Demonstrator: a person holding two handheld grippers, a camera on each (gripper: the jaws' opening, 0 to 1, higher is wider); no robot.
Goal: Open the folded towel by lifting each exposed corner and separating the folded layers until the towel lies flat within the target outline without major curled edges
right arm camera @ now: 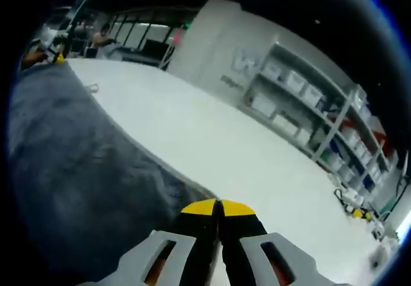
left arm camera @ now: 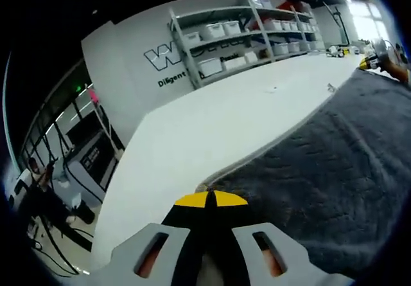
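At opposite towel (left arm camera: 334, 164) corners, claws (left arm camera: 210, 198) seemingly clamped.

A white table (left arm camera: 212, 132) is stretching away toward a grey wall (left arm camera: 122, 67) bearing large partly hidden lettering. Metal shelves (left arm camera: 244, 32) are standing against that wall, holding rows of white bins (left arm camera: 215, 30). Bright light is pouring in from a window (left arm camera: 366, 16) at the far right of the left gripper view. Ceiling strip lights are glowing above. At the left, dark glazed panels (left arm camera: 70, 119) are lining the room, with equipment on the floor beneath. In the right gripper view, the shelves (right arm camera: 308, 106) are running along the wall (right arm camera: 212, 42), and clutter is sitting near the table's far end.
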